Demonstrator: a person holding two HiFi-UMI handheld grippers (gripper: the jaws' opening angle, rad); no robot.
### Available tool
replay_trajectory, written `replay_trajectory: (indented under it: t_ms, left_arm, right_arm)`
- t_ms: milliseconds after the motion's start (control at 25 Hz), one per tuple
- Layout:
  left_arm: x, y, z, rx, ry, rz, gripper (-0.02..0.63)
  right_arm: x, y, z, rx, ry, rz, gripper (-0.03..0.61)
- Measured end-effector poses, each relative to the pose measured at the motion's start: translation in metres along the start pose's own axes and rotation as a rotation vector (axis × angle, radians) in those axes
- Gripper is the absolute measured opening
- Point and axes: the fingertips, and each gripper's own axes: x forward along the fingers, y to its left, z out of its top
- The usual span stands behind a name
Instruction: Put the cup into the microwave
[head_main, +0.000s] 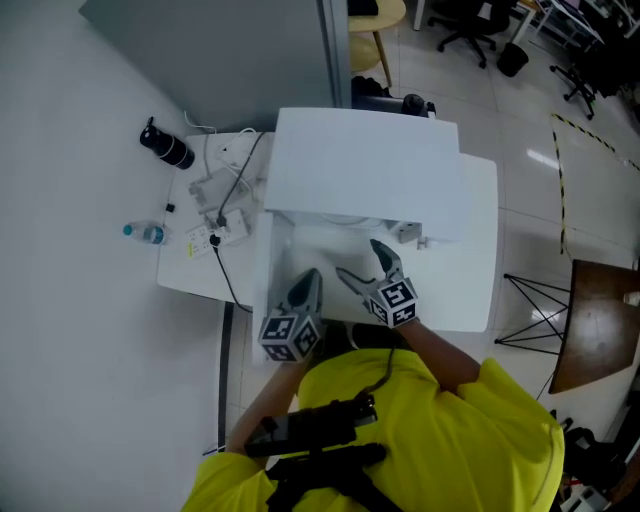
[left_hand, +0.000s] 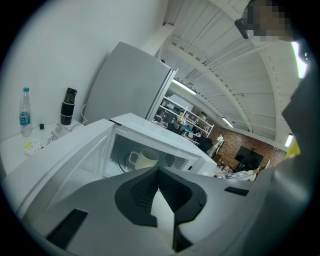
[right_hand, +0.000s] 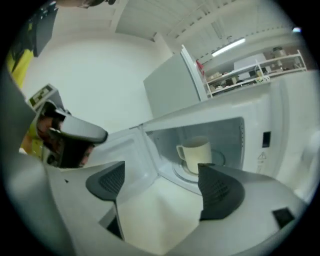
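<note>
Yellow sleeves frame the person at the table edge, a gripper in each hand, both held before the open microwave (head_main: 365, 170). The left gripper (head_main: 303, 292) has its jaws brought together at the tips with nothing between them. The right gripper (head_main: 360, 262) is beside it, jaws spread wide and empty, pointing into the oven mouth. The microwave door (right_hand: 125, 150) hangs open to the left. Inside, the cup (right_hand: 196, 152) stands upright on the turntable (right_hand: 182, 176), handle to the left, clear of both grippers. The white table (head_main: 480, 250) carries the oven. Beyond, at its far left end, lie a power strip (head_main: 215, 236), a water bottle (head_main: 146, 233) and a dark flask (head_main: 167, 146).
</note>
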Motion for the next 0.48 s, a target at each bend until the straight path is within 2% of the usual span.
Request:
replay_trajectory:
  t_ms: [40,120,160,280,320,480]
  left_arm:
    - [-0.001,-0.003,0.002,0.004,-0.004,-0.004,0.006]
    - [-0.002,-0.012,0.006,0.018,-0.012,-0.012,0.006]
    - [-0.002,-0.017,0.007,0.025,-0.015,-0.018,0.006]
    - [-0.003,-0.035,0.011,0.041,-0.019,-0.049,0.006]
    - [-0.003,-0.041,0.013,0.046,-0.021,-0.062,0.006]
    - [-0.008,-0.064,0.034,0.05,-0.062,-0.097,0.006]
  right_arm:
    - [-0.013,0.004,0.01,0.016,-0.019,0.002,0.462]
    - [-0.04,0.008,0.031,0.038,-0.058,-0.006,0.356]
    - [-0.054,0.008,0.042,0.046,-0.079,-0.008,0.329]
    - [-0.094,0.01,0.077,0.041,-0.155,-0.014,0.319]
    - [-0.107,0.01,0.089,0.035,-0.186,-0.018,0.265]
    - [-0.152,0.005,0.127,0.017,-0.275,-0.054,0.174]
